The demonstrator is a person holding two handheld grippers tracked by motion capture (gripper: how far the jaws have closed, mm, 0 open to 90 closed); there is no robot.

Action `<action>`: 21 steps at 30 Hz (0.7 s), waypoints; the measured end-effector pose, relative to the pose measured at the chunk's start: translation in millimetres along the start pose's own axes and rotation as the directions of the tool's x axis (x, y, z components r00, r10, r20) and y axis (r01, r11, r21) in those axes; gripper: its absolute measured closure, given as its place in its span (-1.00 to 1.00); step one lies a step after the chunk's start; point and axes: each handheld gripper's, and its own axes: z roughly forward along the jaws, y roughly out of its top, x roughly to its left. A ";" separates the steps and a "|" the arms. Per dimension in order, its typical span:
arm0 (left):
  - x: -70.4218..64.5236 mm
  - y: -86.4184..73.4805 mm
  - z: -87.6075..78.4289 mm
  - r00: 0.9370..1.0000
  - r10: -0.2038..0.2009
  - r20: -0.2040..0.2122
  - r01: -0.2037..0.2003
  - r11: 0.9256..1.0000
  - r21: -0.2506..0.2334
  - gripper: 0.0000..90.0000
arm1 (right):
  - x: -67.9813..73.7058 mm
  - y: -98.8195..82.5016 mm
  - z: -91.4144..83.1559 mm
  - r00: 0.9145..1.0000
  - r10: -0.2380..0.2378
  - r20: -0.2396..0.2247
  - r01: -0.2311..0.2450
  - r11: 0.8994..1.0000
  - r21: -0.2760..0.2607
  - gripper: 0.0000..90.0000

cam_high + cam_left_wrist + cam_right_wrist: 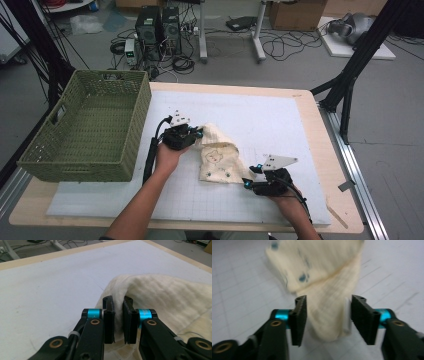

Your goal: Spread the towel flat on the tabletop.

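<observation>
The left claw (117,312) is clenched on a fold of the cream cloth (218,154) at the tabletop's (280,115) middle. The right claw (326,315) stands released, jaws astride the cloth's blurred near corner. A green basket (85,130) sits far left.

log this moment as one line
left gripper: shut on cloth | right gripper: jaws open around cloth corner | basket: left of mat

The right gripper view is motion-blurred, so the blue marks on the cream cloth (322,272) stay unreadable, and its top edge is cut off. In the left gripper view, the cloth runs off the right edge.
</observation>
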 end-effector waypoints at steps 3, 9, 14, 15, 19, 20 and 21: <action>0.3 -0.7 1.9 1.000 -0.012 0.002 0.012 1.000 -0.006 0.80 | -4.1 4.4 -7.5 0.999 0.019 0.044 -0.016 0.998 -0.068 -0.12; 1.0 -1.5 3.0 1.000 -0.016 0.011 0.016 1.000 -0.011 0.80 | -14.4 18.6 -0.6 0.995 0.068 0.073 -0.059 0.992 -0.115 -0.20; 0.6 -1.6 3.2 1.000 -0.012 0.029 0.013 1.000 -0.012 0.80 | -18.8 38.5 23.3 0.995 0.063 0.071 -0.056 0.994 -0.097 -0.08; 0.4 -1.7 3.4 0.999 -0.009 0.031 0.010 1.000 -0.013 0.80 | -19.5 42.5 28.0 0.996 0.055 0.072 -0.048 0.995 -0.088 0.01; 0.8 -2.4 3.7 0.999 -0.007 0.039 0.008 1.000 -0.009 0.80 | -20.9 53.5 38.8 0.998 -0.004 0.062 0.006 0.999 -0.040 0.89; 1.2 -2.6 3.8 0.999 -0.009 0.042 0.010 1.000 -0.009 0.77 | -22.9 54.6 37.8 0.998 -0.006 0.062 0.009 0.999 -0.045 0.93; 1.6 -2.9 3.9 0.999 -0.017 0.036 0.017 1.000 -0.008 0.68 | -25.5 55.5 35.6 0.996 0.001 0.086 0.003 0.998 -0.056 0.95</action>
